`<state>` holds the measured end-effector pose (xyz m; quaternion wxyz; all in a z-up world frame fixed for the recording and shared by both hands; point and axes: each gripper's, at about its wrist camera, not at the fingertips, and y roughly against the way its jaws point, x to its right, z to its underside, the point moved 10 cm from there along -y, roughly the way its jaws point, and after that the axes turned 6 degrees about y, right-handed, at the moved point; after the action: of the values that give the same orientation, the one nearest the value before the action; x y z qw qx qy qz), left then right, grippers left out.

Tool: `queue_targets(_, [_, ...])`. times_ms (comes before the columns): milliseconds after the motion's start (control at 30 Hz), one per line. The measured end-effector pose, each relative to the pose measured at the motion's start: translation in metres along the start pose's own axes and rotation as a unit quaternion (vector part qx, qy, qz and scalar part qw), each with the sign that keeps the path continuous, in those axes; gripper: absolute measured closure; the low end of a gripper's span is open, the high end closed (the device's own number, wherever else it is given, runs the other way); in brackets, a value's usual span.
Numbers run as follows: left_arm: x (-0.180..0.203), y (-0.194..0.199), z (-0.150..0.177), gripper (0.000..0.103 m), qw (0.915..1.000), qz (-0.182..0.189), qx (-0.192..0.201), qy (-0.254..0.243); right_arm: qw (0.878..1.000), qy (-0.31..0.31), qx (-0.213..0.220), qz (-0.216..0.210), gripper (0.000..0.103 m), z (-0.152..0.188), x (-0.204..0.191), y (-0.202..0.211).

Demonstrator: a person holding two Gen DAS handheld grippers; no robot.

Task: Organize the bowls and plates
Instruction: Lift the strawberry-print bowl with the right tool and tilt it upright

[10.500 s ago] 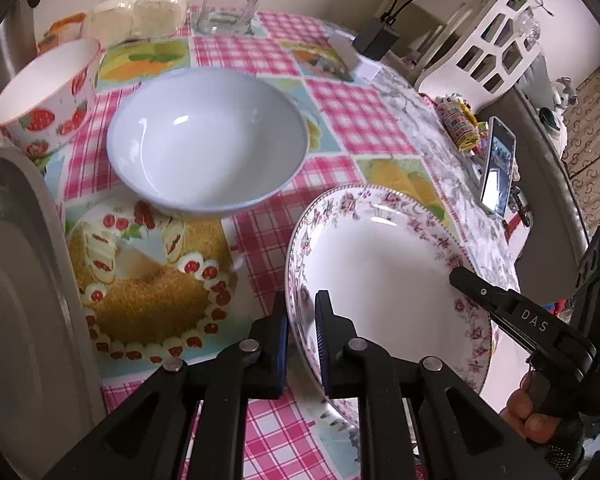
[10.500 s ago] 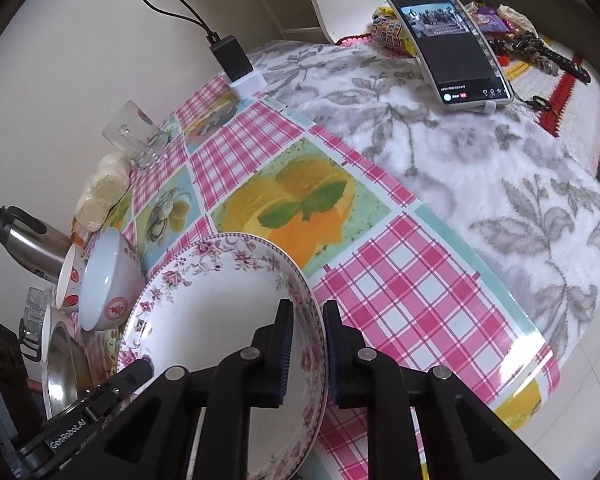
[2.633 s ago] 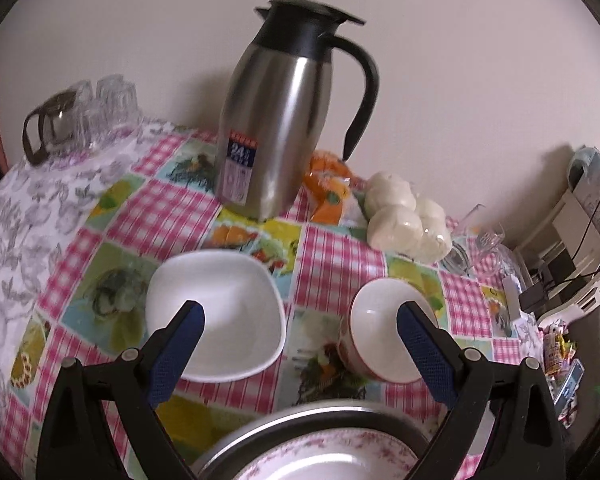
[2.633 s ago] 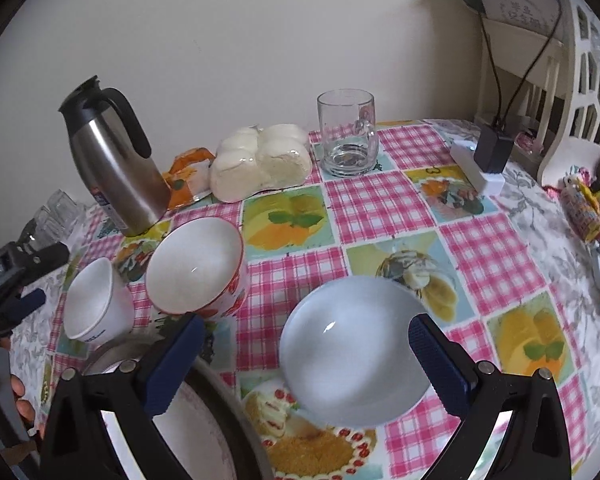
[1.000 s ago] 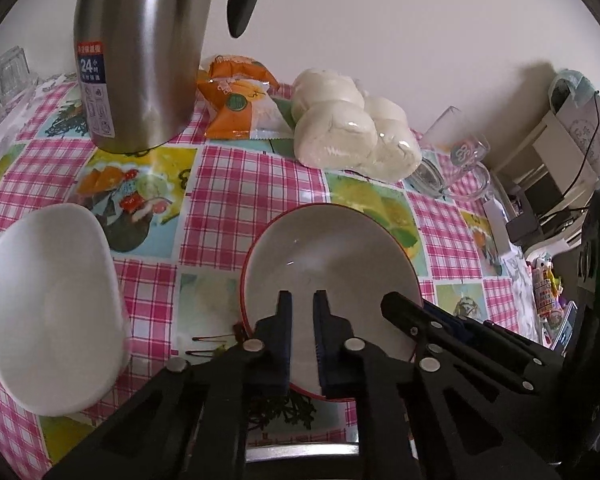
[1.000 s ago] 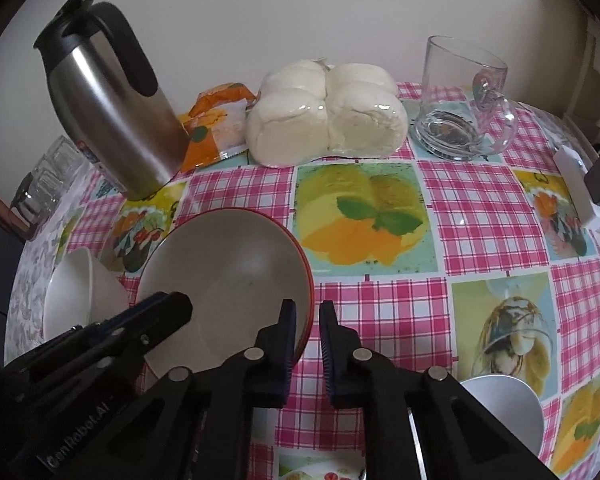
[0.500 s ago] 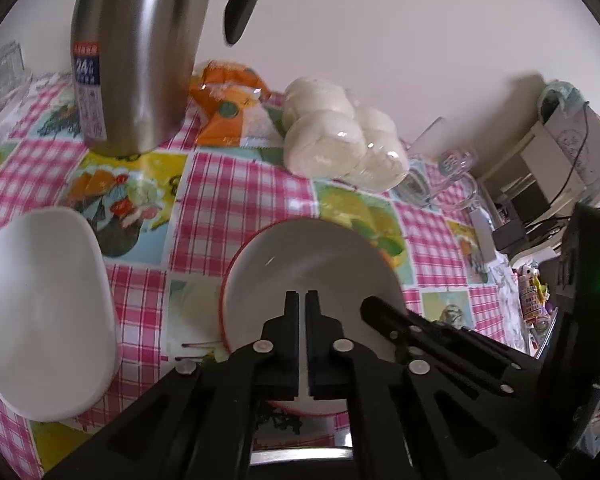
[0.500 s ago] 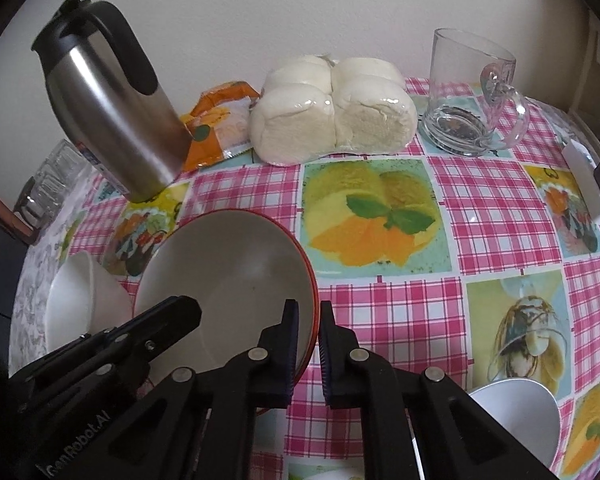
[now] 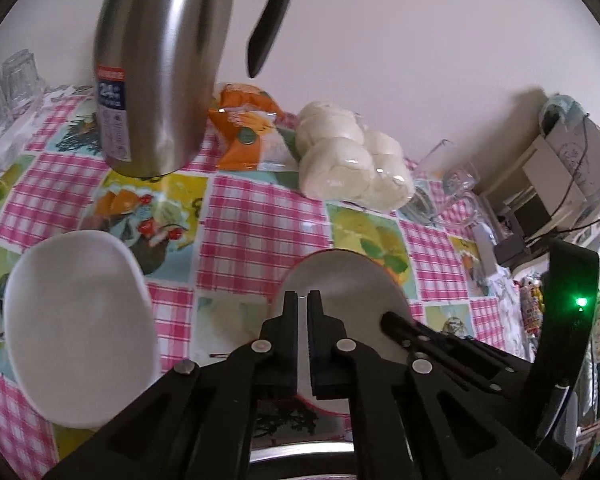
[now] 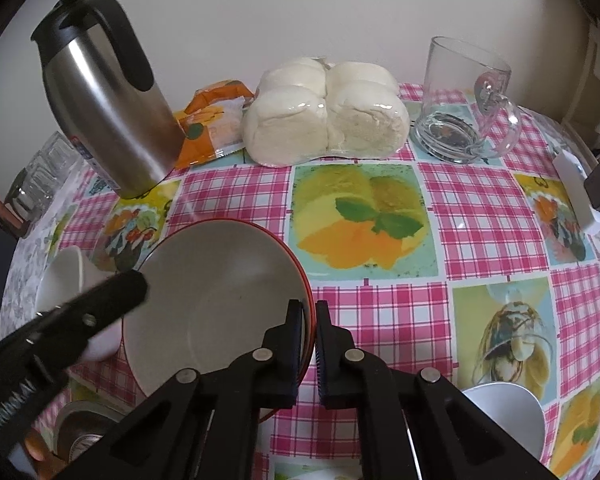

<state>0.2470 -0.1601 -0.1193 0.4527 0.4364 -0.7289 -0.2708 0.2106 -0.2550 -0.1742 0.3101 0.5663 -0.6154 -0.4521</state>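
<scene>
Through the left wrist view we see the left tool point(image 9: 303, 294) pressed together on the near rim of the red-rimmed round bowl with a pale inside point(image 9: 342, 280), which sits just ahead of its fingertips on the pink-checked fruit-print worktop point(image 9: 256, 220). To the left of the tool lies a white squarish bowl point(image 9: 80, 316). Farther ahead and to the left stands a steel jug with a black handle point(image 9: 160, 64); a wrapped pack of white buns point(image 9: 352, 168) lies ahead to the right. The right tool point(image 9: 396, 320) reaches in from the right onto the bowl's far side.

Through the right wrist view we see the right tool point(image 10: 309, 308) pinching the right rim of the same bowl point(image 10: 216, 292), one finger inside and one outside. The left tool point(image 10: 132, 284) comes in from the left over the opposite rim. A clear glass mug point(image 10: 460, 104) stands far ahead to the right, the buns point(image 10: 324, 116) straight ahead, the jug point(image 10: 108, 96) ahead to the left. A pale blue bowl point(image 10: 508, 412) shows at the tool's lower right.
</scene>
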Motion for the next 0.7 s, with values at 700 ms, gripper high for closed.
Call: queue_targets(700, [0.001,-0.034,0.027,0.087,0.9978,-0.034,-0.051,-0.026,1.000,-0.011,-0.010,0.007,0.096,0.005,0.012,-0.004])
